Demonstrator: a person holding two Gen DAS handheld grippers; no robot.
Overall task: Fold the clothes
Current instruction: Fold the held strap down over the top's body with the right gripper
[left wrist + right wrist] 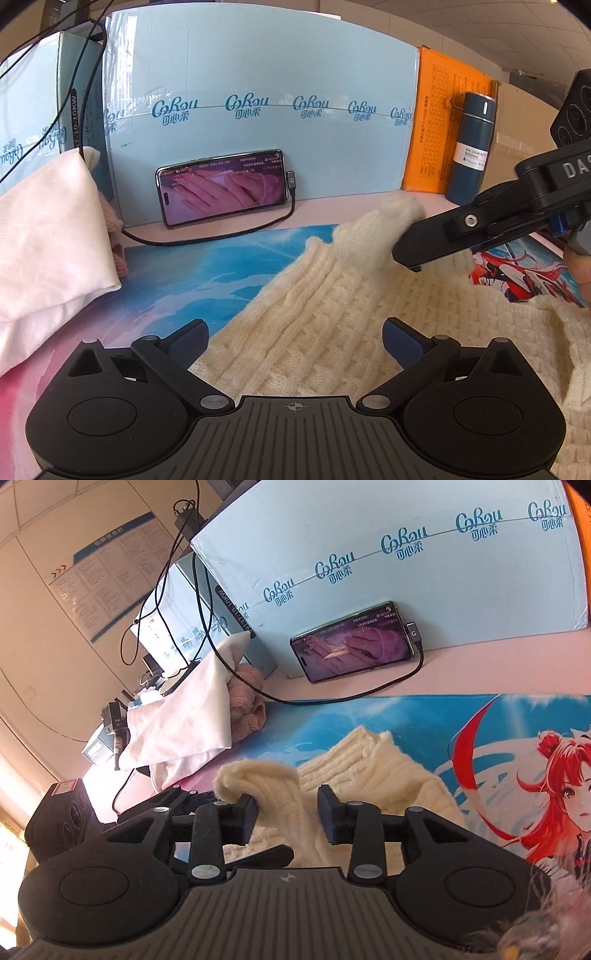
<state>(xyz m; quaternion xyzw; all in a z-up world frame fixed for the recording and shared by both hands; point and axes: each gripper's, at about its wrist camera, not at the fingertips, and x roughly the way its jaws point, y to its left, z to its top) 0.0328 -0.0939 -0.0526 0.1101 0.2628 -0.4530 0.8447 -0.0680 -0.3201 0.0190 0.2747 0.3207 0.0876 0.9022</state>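
Observation:
A cream cable-knit sweater (317, 317) lies on a blue printed mat (207, 273); it also shows in the right wrist view (373, 775). My left gripper (295, 338) is open just above the sweater's body, holding nothing. My right gripper (286, 814) is open over the sweater, a fold of knit draped over its left finger (245, 812). In the left wrist view the right gripper (410, 254) reaches in from the right over a fluffy sleeve end (373, 236).
A white cloth pile (48, 236) and a pink knit (118, 258) lie at the left. A phone (221, 192) with a cable leans on a blue box (258, 110). A blue vacuum bottle (471, 147) stands by an orange box (443, 125).

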